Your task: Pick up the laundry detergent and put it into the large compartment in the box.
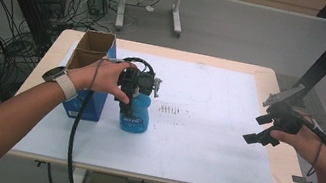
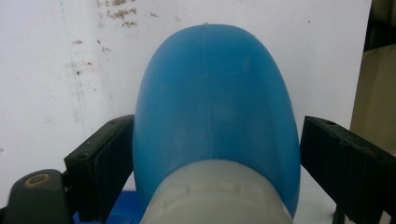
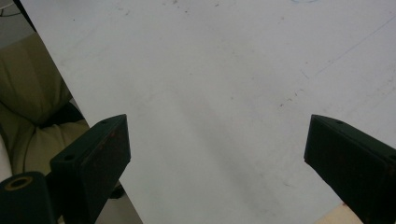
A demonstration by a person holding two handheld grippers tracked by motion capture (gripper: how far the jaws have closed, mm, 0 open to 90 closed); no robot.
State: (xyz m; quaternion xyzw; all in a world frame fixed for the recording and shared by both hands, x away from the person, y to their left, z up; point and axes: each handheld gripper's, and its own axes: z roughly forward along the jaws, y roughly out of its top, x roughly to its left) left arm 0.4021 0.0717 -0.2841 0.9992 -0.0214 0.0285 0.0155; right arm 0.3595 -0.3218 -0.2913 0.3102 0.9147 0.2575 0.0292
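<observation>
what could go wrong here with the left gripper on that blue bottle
The left gripper straddles the blue bottle on its rounded upper part, with a gap at one jaw; closing there may let it slip or tip. The open cardboard box stands close beside it, so a swing could knock it.

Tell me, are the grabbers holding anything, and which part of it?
The left gripper straddles the blue bottle at its shoulder, below the pale cap; a firm squeeze cannot be told. The right gripper is open, holding nothing.

Blue bottle (image 1: 135, 115), pale cap, upright on white mat, beside cardboard box (image 1: 92, 51)
</observation>
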